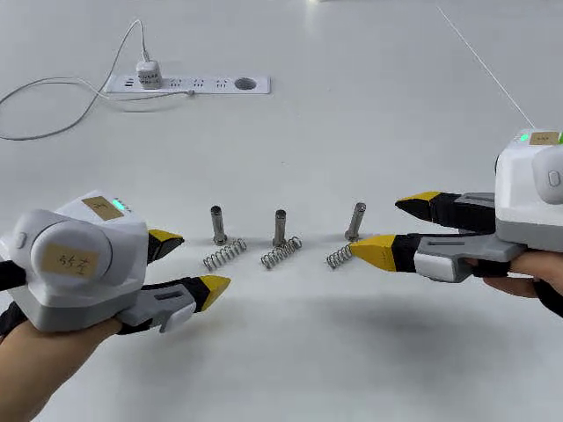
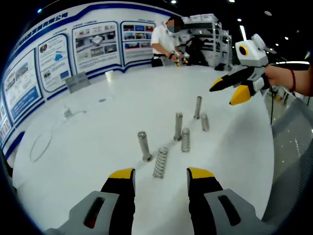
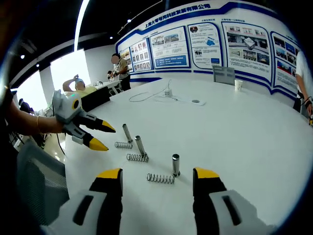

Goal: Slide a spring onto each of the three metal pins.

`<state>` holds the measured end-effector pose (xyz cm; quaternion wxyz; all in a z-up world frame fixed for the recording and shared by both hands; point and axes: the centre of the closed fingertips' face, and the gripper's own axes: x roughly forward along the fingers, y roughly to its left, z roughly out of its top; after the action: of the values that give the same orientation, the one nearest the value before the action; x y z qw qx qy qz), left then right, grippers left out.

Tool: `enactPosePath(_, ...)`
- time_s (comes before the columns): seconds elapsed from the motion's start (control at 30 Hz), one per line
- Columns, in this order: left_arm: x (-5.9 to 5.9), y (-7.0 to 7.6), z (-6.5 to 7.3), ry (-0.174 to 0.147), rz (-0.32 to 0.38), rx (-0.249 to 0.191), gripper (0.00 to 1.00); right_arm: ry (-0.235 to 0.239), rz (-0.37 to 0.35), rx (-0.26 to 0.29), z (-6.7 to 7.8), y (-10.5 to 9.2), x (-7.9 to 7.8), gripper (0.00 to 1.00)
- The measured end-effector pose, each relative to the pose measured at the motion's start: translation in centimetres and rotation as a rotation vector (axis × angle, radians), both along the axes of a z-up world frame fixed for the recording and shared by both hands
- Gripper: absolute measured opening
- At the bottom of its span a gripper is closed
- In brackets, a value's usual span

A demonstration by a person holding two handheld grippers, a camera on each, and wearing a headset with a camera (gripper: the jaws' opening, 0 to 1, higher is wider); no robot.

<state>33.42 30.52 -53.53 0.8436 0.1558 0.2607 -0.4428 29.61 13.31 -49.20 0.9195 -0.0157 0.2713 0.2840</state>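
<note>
Steel pins stand upright in a row on the white table (image 1: pixel 352 105): left pin (image 1: pixel 216 225), middle pin (image 1: pixel 280 228), right pin (image 1: pixel 355 221). A spring lies flat at each foot: left spring (image 1: pixel 225 254), middle spring (image 1: pixel 281 252), right spring (image 1: pixel 339 257). The right spring's end meets the right gripper's (image 1: pixel 376 227) lower jaw tip; contact is unclear. The right gripper and the left gripper (image 1: pixel 202 259) both hold their jaws apart, holding nothing. The power strip's (image 1: pixel 189 84) cable is cut off at the picture's edge.
</note>
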Motion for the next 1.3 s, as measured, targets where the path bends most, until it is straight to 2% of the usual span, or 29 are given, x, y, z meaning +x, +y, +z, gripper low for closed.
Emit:
enactPosePath(0.27, 0.4, -0.4, -0.9, 0.018, -0.028, 0.014, 0.35, 0.003, 0.006, 0.025, -0.1, 0.1, -0.9, 0.64)
enactPosePath(0.57, 0.8, -0.9, -1.5, 0.032, -0.045, 0.016, 0.24, 0.022, 0.011, 0.004, -0.9, 0.0, -1.6, 0.65)
enactPosePath(0.7, 0.7, -1.0, -2.0, 0.049, -0.055, 0.025, 0.19, 0.027, 0.000, -0.001, -1.1, -0.2, -1.6, 0.65)
enactPosePath(0.8, 0.6, -1.1, -2.2, 0.066, -0.060, 0.021, 0.18, 0.032, -0.003, 0.002, -1.3, -0.2, -1.7, 0.65)
enactPosePath(0.97, 0.6, -1.1, -2.7, 0.074, -0.069, 0.034, 0.16, 0.044, -0.012, 0.005, -1.6, -0.2, -1.8, 0.65)
enactPosePath(1.3, 1.0, -1.2, -2.9, 0.062, -0.103, 0.031, 0.12, 0.048, -0.027, 0.003, -1.8, -0.3, -1.6, 0.64)
